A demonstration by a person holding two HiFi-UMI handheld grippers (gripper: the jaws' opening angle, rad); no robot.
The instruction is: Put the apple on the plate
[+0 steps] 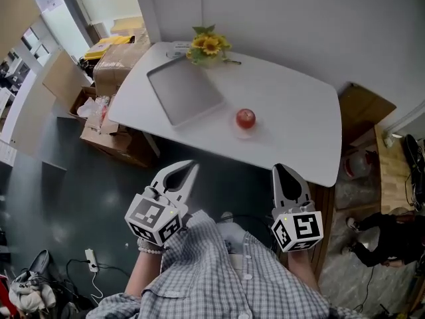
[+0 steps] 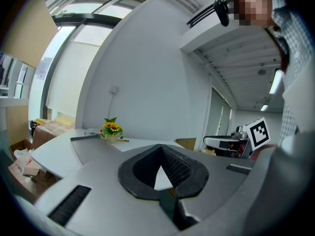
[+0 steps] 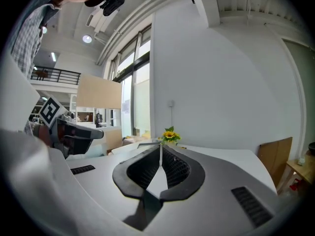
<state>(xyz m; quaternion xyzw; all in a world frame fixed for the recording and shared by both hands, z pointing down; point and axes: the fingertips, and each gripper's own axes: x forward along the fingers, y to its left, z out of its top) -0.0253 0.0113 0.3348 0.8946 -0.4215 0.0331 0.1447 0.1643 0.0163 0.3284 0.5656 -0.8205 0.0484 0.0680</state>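
Observation:
A red apple [image 1: 246, 117] rests on the white table [image 1: 292, 105], right of a flat grey rectangular tray [image 1: 183, 92]. A faint pale patch lies under the apple; I cannot tell whether it is a dish. Both grippers hang short of the table's near edge, over the floor. The left gripper [image 1: 190, 168] is shut with nothing in it, and so is the right gripper [image 1: 281, 171]. Neither gripper view shows the apple: the shut left gripper [image 2: 158, 149] and the shut right gripper [image 3: 161, 147] block the table's middle.
A small pot of sunflowers [image 1: 208, 45] stands at the table's far edge, also in sight as sunflowers [image 2: 111, 128] and sunflowers [image 3: 170, 135]. Cardboard boxes [image 1: 113, 65] crowd the floor left of the table. A wooden bench [image 1: 393, 171] is at the right, a wall behind.

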